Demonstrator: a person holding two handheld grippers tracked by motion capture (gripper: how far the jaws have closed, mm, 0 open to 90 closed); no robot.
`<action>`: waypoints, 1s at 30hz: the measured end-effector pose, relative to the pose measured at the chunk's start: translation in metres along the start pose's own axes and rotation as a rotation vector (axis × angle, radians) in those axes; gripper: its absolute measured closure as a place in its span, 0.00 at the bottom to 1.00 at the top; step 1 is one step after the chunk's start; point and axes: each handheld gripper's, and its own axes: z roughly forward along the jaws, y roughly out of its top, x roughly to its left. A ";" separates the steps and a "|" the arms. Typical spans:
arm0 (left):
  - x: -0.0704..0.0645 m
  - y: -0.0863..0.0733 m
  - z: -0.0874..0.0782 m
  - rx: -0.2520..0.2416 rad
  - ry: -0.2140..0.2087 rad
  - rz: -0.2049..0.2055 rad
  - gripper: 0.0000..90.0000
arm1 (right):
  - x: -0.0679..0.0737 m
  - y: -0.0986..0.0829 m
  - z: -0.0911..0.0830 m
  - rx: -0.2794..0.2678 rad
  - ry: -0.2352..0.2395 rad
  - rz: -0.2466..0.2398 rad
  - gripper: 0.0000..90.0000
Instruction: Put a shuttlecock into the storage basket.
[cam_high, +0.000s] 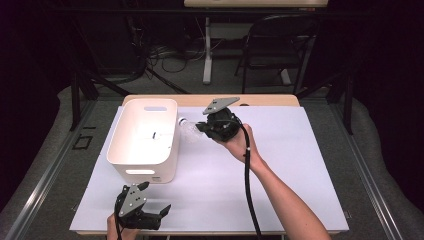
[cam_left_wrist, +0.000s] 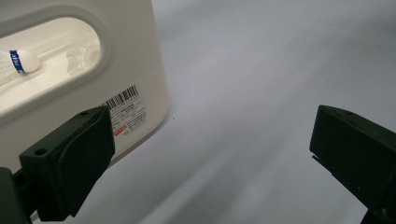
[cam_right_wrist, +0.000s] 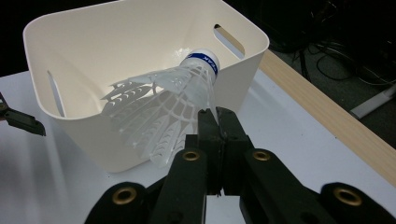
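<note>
Here the right gripper (cam_right_wrist: 218, 122) has its jaws clamped together on the edge of the feather skirt of a white plastic shuttlecock (cam_right_wrist: 168, 100), which it holds in the air at the right rim of the white storage bin (cam_high: 131, 162). In the right gripper view the shuttlecock's long axis runs away from the jaws and slightly upward, the cork head with its blue band leading toward the bin's opening and the skirt trailing back to the jaws; the head looks to be over or just past the rim, though exactly how far in is hard to tell. In the high view the same gripper (cam_high: 202, 126) sits just beside the bin's right wall, so the drop seems to turn on carrying the shuttlecock a little further left, over the bin's hollow, before letting go. A second shuttlecock (cam_left_wrist: 21, 60) already lies inside, seen through the handle slot. The left gripper (cam_high: 165, 209), jaws wide apart and holding nothing, rests low on the white counter (cam_high: 280, 190) near the bin's front corner, farther from the held shuttlecock than the right one.
</note>
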 end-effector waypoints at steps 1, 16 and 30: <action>0.000 0.000 0.000 -0.003 0.002 0.000 0.00 | 0.000 0.001 0.000 -0.003 0.000 -0.002 1.00; -0.001 0.000 0.000 -0.007 0.001 -0.001 0.00 | 0.004 0.020 0.004 -0.021 0.013 -0.012 1.00; -0.001 0.000 0.000 -0.006 -0.002 0.004 0.00 | 0.010 0.039 0.008 -0.027 0.021 -0.025 1.00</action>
